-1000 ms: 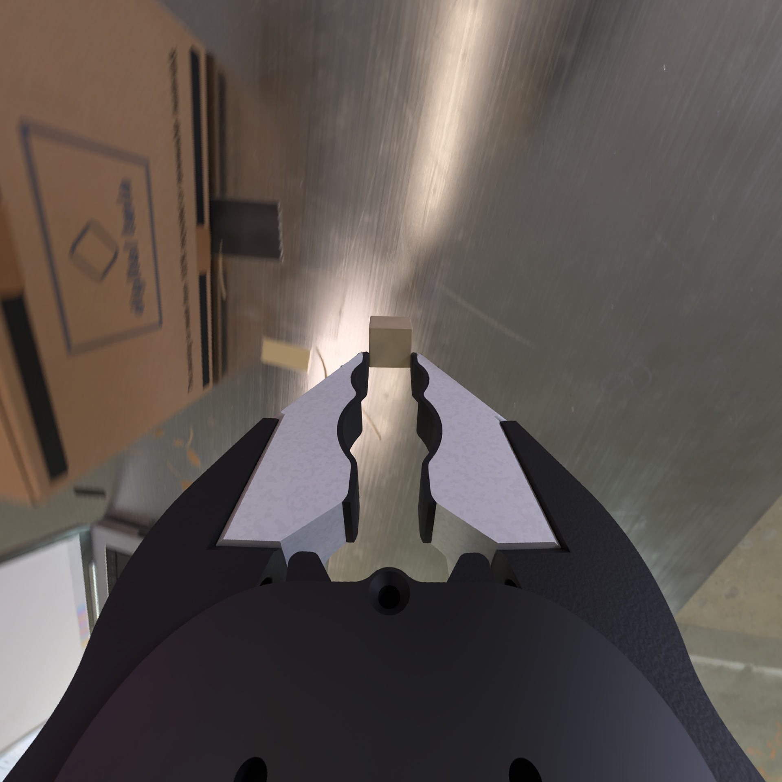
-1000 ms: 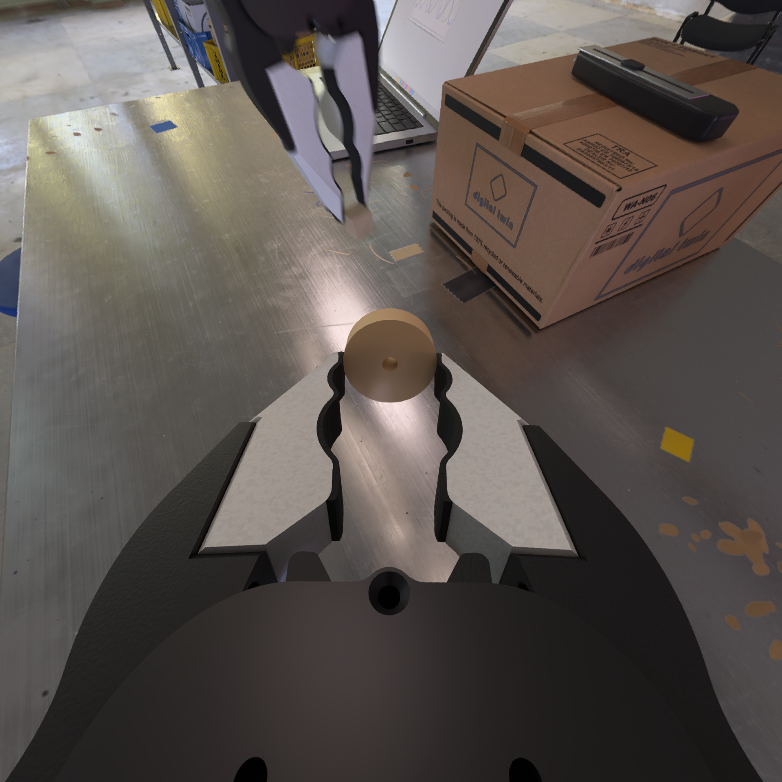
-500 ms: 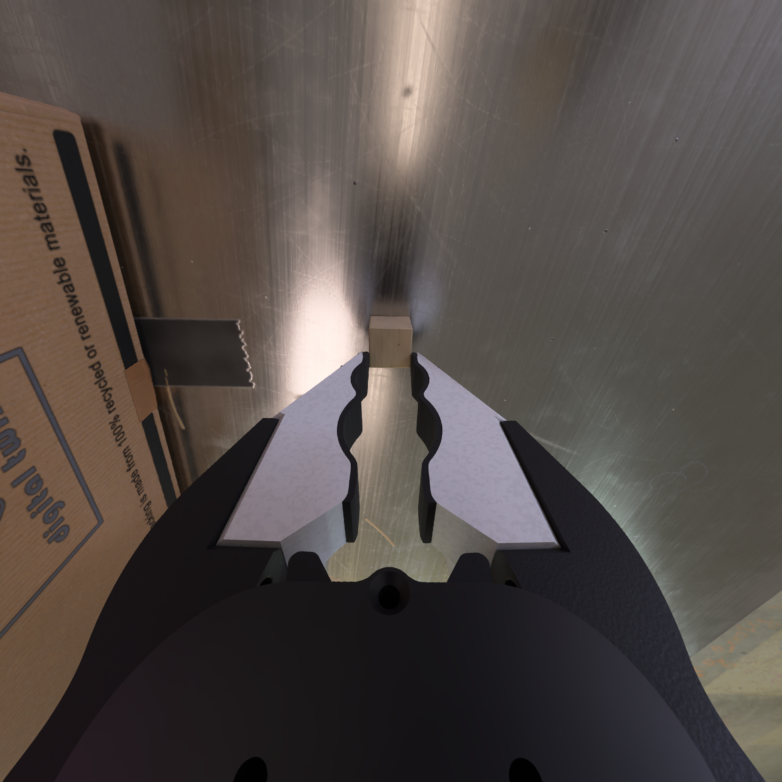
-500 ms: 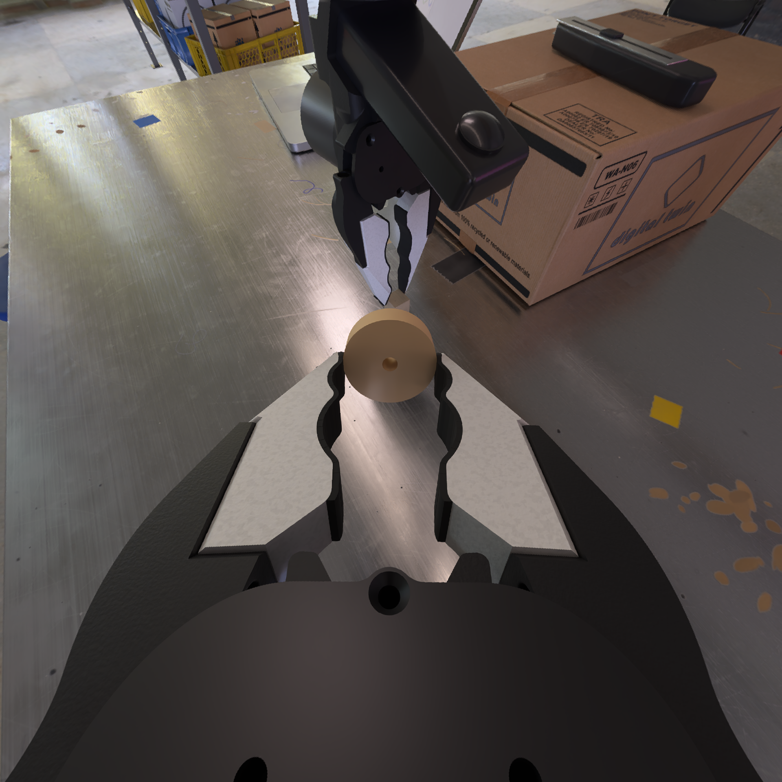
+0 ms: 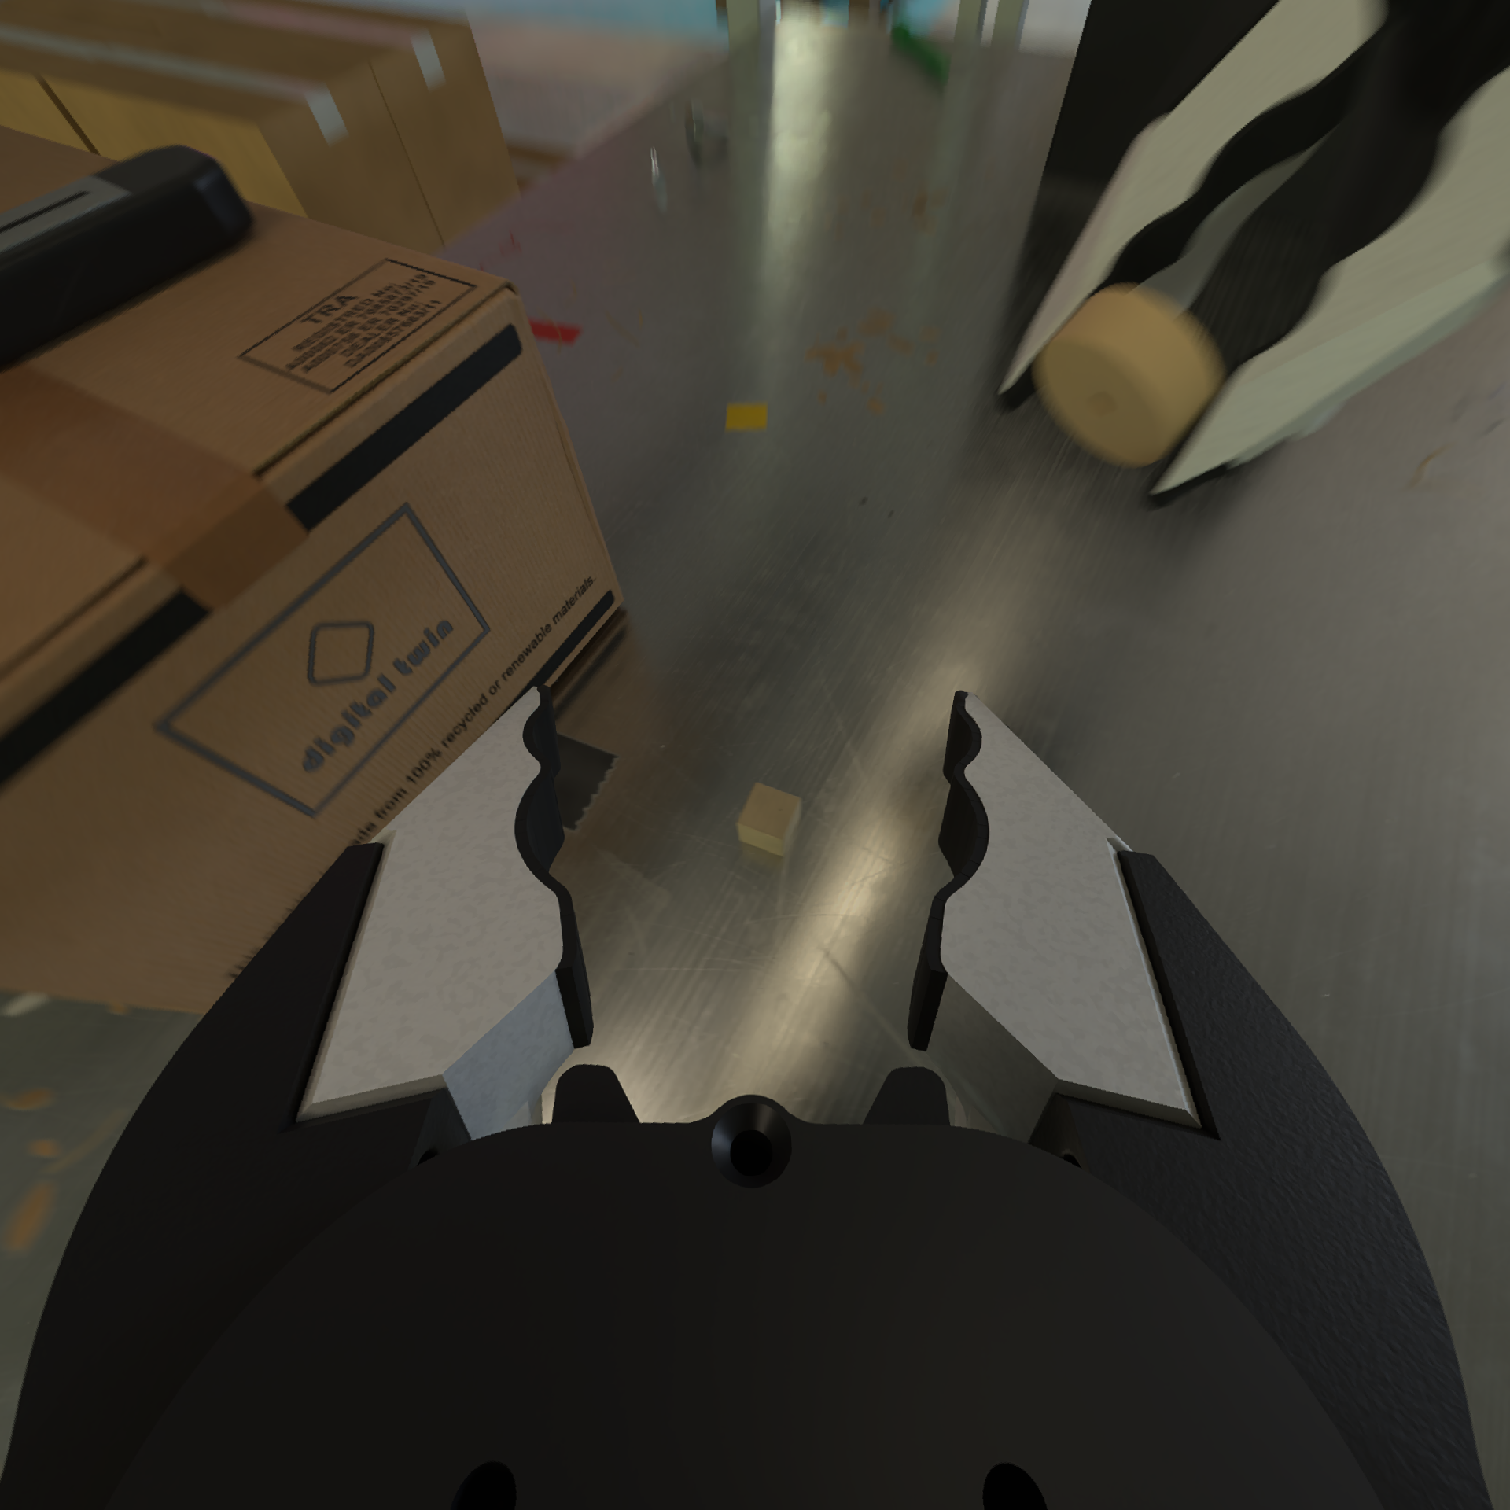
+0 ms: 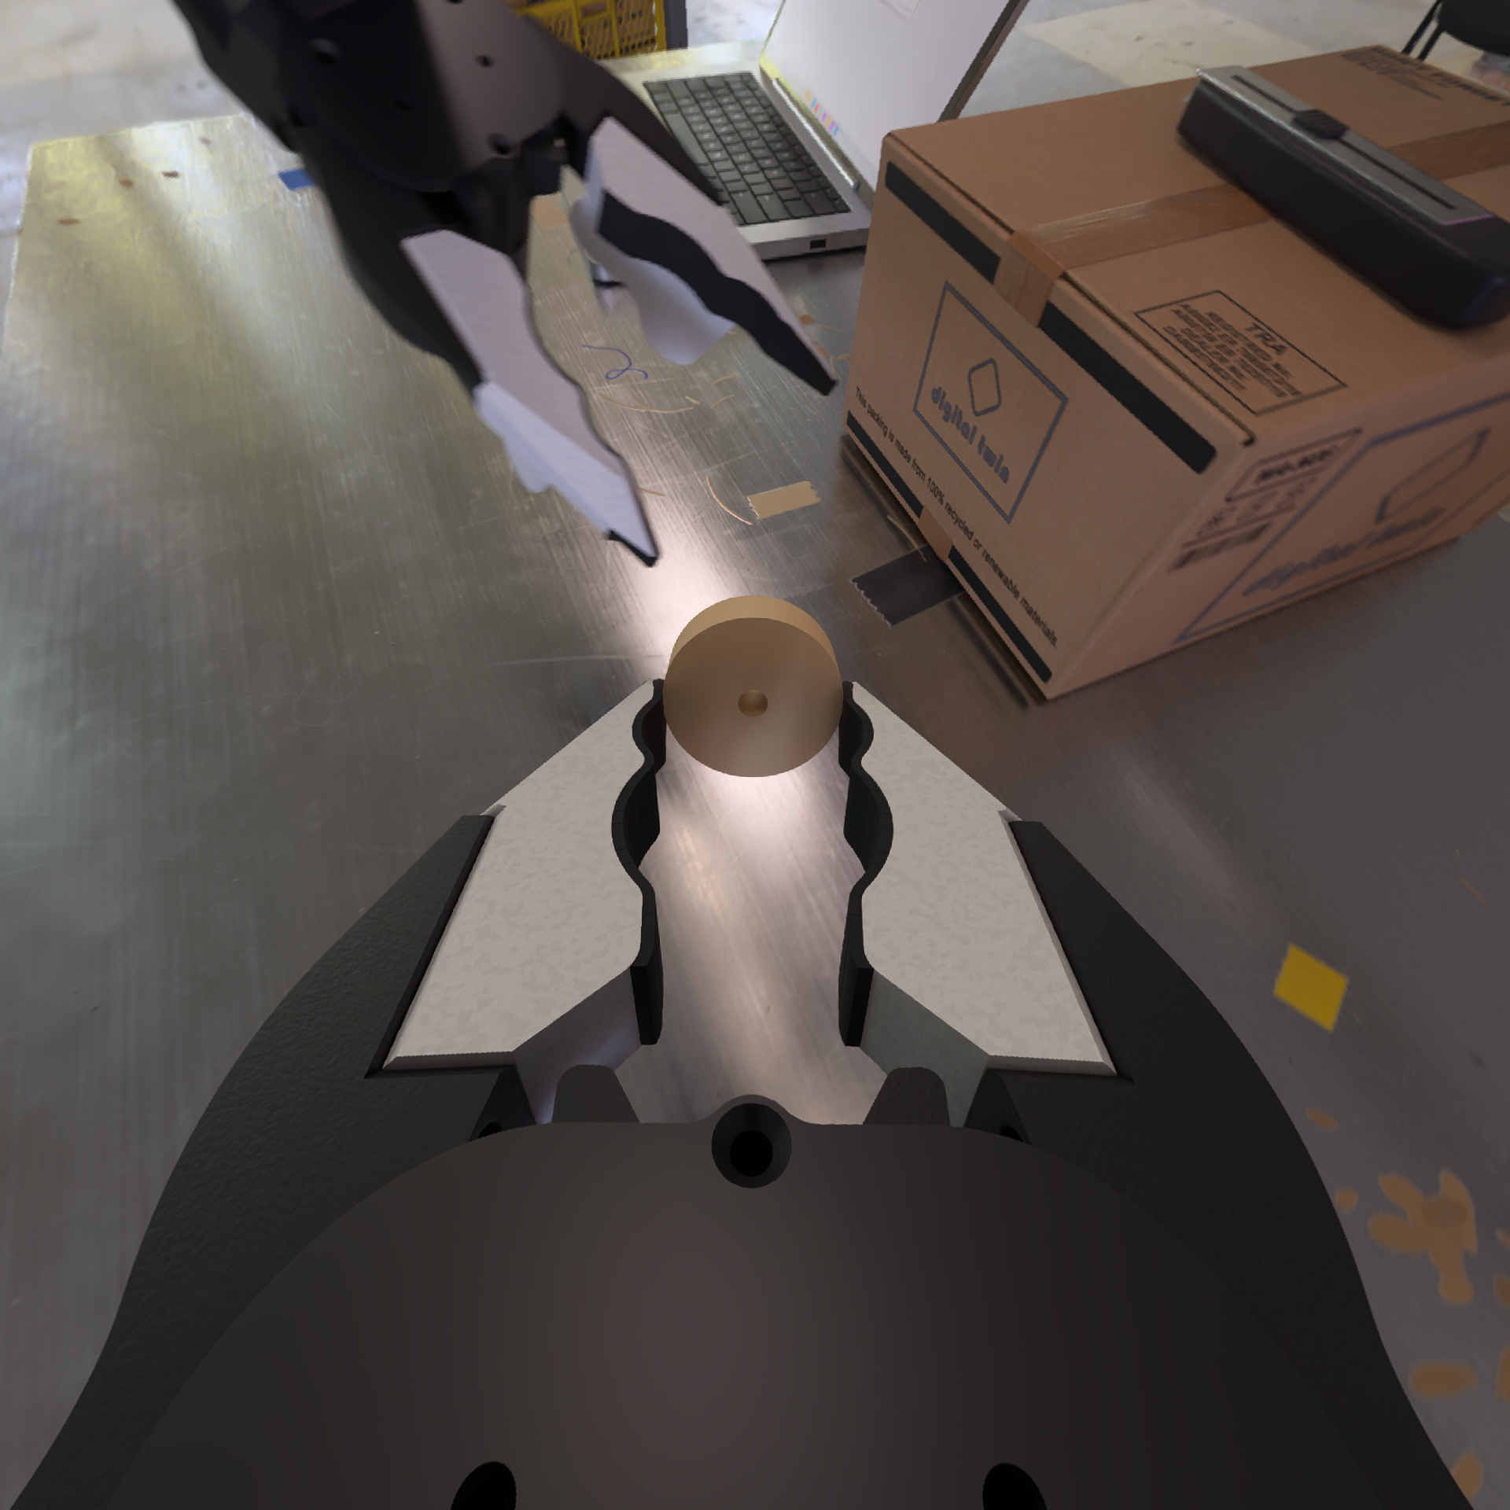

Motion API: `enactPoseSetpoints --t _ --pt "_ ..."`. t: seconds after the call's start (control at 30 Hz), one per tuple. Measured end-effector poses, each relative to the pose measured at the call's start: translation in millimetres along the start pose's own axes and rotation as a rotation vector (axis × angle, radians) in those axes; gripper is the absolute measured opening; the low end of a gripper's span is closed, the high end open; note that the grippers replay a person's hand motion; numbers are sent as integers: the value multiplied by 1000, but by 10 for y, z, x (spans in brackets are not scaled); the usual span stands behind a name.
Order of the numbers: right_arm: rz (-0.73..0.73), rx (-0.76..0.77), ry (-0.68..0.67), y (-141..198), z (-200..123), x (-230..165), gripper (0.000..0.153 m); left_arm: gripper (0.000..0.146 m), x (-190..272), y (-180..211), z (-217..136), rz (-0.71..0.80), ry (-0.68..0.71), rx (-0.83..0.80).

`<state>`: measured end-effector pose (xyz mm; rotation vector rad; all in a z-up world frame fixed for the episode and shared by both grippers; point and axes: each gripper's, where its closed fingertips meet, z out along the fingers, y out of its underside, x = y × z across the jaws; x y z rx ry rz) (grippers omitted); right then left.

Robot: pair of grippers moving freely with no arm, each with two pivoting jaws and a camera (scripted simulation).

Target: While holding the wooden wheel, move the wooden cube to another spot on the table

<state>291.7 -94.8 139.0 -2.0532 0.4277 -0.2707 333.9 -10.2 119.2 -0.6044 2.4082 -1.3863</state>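
The small wooden cube (image 5: pixel 768 817) lies free on the metal table (image 5: pixel 1144 735), close to the box's corner. My left gripper (image 5: pixel 750 703) is open and empty, raised above the cube, which shows in the wide gap between its fingers. My right gripper (image 6: pixel 752 688) is shut on the round wooden wheel (image 6: pixel 735 735) at its fingertips, above the table. In the left wrist view the wheel (image 5: pixel 1128 384) and the right gripper (image 5: pixel 1087 445) show blurred at the upper right. In the right wrist view the open left gripper (image 6: pixel 727 462) hangs beyond the wheel; the cube is hidden there.
A cardboard box (image 6: pixel 1144 408) stands at the right with a black device (image 6: pixel 1340 204) on top; it also shows in the left wrist view (image 5: pixel 245 572). A laptop (image 6: pixel 752 155) sits behind. Black tape (image 6: pixel 899 588) and tan tape (image 6: pixel 780 498) lie by the box.
My left gripper has opened and let go of the cube, then drawn up and back. The cube now rests on the table. The right gripper still holds the wheel.
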Motion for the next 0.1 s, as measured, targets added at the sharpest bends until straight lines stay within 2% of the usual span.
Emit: enactPoseSetpoints --t 0.1 --pt "-33 -40 -18 -36 289 31 42 96 51 107 -192 -87 13 170"
